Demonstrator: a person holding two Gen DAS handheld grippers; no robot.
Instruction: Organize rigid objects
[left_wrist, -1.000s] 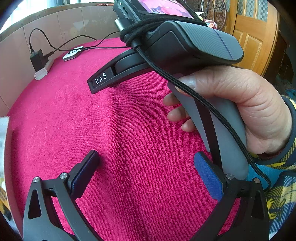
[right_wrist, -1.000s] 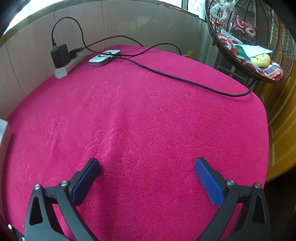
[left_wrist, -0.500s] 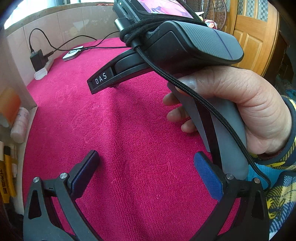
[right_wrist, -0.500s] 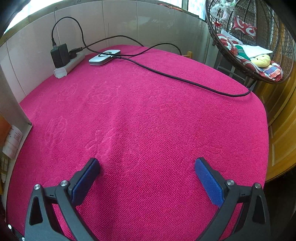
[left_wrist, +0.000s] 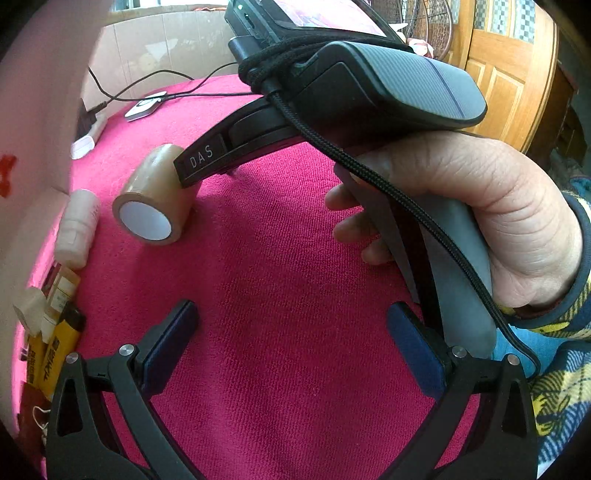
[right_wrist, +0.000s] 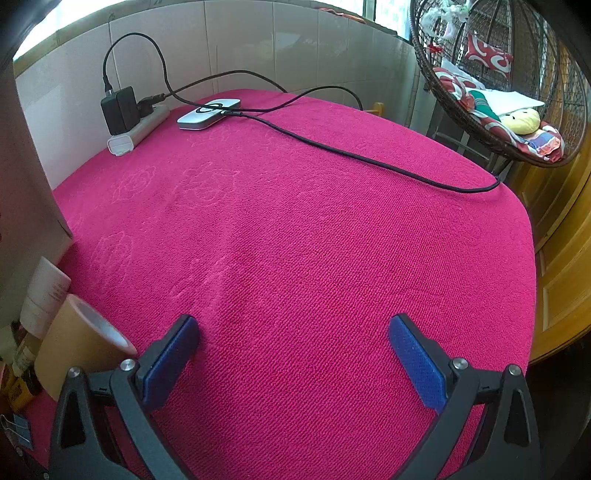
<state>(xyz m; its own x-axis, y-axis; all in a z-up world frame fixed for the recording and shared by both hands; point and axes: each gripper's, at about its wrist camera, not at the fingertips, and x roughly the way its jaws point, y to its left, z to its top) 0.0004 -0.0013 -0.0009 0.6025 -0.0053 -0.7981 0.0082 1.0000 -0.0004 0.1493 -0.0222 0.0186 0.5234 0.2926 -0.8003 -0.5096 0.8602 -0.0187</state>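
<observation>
Both the left tongs (left_wrist: 291, 332) and the right tongs (right_wrist: 293, 343) hang apart, empty, over the pink towelled surface (right_wrist: 314, 240); a tan tape roll (left_wrist: 155, 199) lies left of frame centre.

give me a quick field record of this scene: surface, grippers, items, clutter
surface: pink terry cloth over the table
left gripper: open, empty
right gripper: open, empty, held in a hand
items: brown tape roll lying on its side; white cylindrical bottle beside it
clutter: black charger on white power strip; flat silver device
</observation>
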